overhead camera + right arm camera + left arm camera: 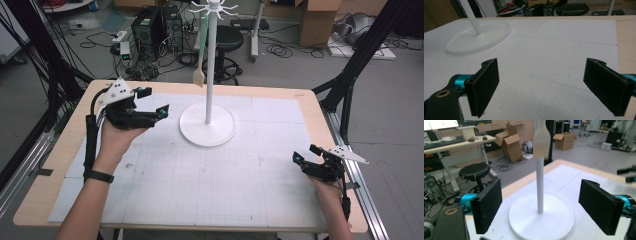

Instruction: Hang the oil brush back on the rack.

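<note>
A white stand with a round base, a thin pole and hooks at its top rises from the far middle of the white mat. A brush with a pale green handle and a beige head hangs from one hook, left of the pole. My left gripper is held above the mat just left of the base, open, with nothing in it. In the left gripper view the pole and the brush head stand ahead between the spread jaws. My right gripper rests open and holds nothing near the mat's right edge; its own view shows the base far off at upper left.
A gridded white mat covers the wooden table. Behind the table's far edge are a black stool, computer cases, cardboard boxes and loose cables on the floor. Black frame legs stand at the right.
</note>
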Available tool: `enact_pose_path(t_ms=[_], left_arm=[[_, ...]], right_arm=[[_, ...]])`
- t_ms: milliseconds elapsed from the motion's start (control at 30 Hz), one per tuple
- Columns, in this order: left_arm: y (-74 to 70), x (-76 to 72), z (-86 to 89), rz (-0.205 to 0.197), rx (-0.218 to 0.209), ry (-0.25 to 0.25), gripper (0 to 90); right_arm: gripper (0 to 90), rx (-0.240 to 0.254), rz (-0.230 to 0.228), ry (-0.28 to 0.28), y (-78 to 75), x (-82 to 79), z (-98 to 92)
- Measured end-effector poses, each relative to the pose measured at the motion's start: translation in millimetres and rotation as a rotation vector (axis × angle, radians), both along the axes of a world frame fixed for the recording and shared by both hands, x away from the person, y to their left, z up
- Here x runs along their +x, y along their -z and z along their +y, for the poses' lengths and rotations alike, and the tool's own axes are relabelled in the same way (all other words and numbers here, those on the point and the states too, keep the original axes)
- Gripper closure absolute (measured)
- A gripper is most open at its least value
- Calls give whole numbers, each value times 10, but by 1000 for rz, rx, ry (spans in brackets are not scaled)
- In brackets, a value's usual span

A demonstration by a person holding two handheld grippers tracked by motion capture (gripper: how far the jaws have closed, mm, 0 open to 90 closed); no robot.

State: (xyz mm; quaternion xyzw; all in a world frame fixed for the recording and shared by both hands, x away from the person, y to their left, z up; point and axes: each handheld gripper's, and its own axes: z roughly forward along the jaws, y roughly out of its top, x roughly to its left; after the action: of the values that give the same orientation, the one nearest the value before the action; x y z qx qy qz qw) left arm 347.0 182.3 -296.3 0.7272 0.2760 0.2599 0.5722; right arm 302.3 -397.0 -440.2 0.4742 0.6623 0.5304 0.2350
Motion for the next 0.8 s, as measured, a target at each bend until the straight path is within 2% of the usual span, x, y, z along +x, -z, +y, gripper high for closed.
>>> enact_pose_path(t_ms=[100, 267, 333, 500, 600, 667, 733, 800], left_arm=[[172, -91, 103, 9, 35, -5, 179], [439, -228, 252, 26, 32, -6, 176], [536, -271, 301, 34, 18, -3, 175], [752, -335, 406, 57, 34, -15, 172], [856, -360, 457, 59, 36, -22, 171], [895, -354, 479, 93, 49, -10, 164], [938, -384, 486, 73, 52, -12, 155], [988, -403, 502, 77, 72, -9, 156]], right_arm=[[123, -8, 0, -4, 3, 2, 9], [123, -17, 0, -6, 6, 3, 20], [123, -21, 1, -7, 7, 2, 25], [123, -22, 4, -8, 11, 1, 31], [123, -24, 4, -10, 14, 1, 34], [123, -24, 7, -11, 17, 0, 40], [123, -27, 2, -15, 22, 5, 42], [123, -29, 10, -16, 25, 4, 48]])
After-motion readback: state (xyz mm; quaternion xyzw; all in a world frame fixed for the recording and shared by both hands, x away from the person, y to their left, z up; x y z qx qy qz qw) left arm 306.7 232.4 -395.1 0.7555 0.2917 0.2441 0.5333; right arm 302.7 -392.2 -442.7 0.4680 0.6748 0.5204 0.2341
